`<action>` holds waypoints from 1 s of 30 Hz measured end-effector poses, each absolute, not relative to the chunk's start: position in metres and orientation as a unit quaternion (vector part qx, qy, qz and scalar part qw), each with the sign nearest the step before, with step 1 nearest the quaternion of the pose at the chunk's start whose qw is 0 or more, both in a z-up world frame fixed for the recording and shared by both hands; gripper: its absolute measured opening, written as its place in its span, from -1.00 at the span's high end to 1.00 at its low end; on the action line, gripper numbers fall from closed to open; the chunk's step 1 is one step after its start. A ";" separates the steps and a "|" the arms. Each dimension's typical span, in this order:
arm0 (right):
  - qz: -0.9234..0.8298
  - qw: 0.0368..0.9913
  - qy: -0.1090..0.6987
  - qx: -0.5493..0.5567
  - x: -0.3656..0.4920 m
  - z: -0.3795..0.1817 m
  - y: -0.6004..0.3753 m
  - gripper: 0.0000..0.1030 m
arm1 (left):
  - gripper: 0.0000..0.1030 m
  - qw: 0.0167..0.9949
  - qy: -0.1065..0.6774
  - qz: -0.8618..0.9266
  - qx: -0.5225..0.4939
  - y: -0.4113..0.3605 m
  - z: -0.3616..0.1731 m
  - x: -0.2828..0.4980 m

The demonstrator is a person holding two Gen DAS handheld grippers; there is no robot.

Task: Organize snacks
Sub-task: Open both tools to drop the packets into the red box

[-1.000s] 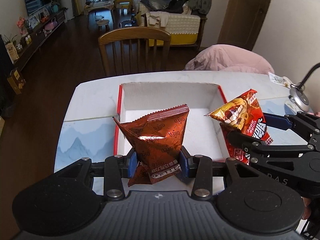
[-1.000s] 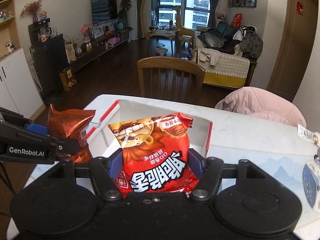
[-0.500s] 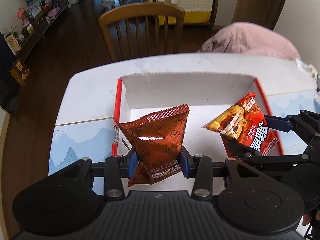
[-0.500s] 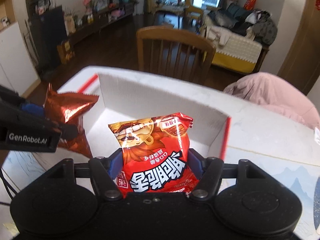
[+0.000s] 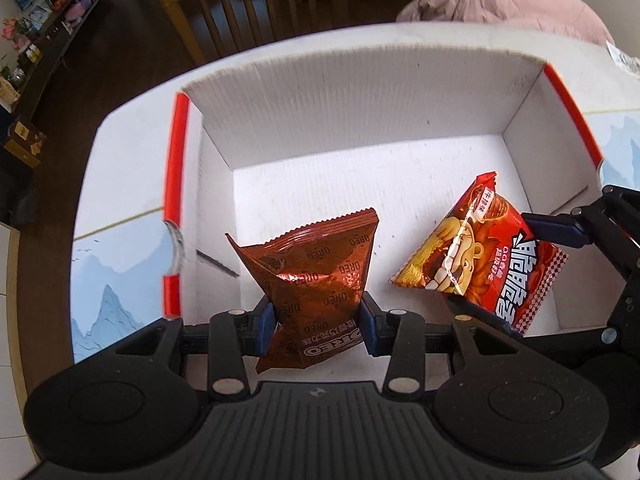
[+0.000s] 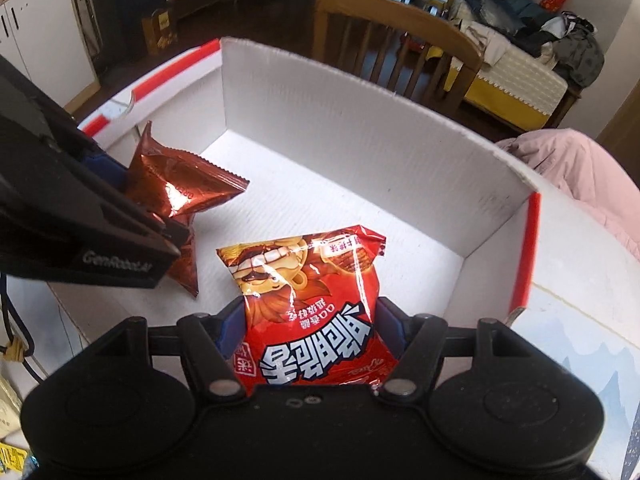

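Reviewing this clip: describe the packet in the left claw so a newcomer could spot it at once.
Start at the big white box with red edges on the table. Two packets hang over its floor; the left claw pinches the Oreo packet. It is metallic copper-brown, unlike the bright red cartoon-face packet beside it.

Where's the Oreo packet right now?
The Oreo packet is clamped in the left gripper, over the left half of the white box, beside the red noodle-snack bag.

Oreo packet (image 5: pixel 316 284) lower end: behind left gripper body.
Red snack bag (image 6: pixel 316 320) bottom: hidden likewise.
Chair (image 5: pixel 256 4): top cropped.
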State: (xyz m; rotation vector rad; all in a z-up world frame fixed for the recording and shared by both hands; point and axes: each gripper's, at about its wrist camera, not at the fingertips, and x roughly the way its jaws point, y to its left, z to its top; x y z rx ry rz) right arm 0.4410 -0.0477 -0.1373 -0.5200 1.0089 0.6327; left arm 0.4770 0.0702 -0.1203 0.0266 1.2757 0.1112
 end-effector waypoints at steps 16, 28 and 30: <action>0.297 0.802 0.465 -0.229 0.450 -0.130 -0.053 -0.34 | 0.08 0.806 0.590 0.053 -0.010 0.080 -0.117 0.472; 0.287 0.830 0.434 -0.199 0.426 -0.082 -0.069 -0.45 | 0.07 0.839 0.541 0.048 -0.024 0.077 -0.068 0.433; 0.287 0.835 0.427 -0.195 0.418 -0.073 -0.072 -0.47 | 0.07 0.845 0.532 0.044 -0.022 0.075 -0.059 0.425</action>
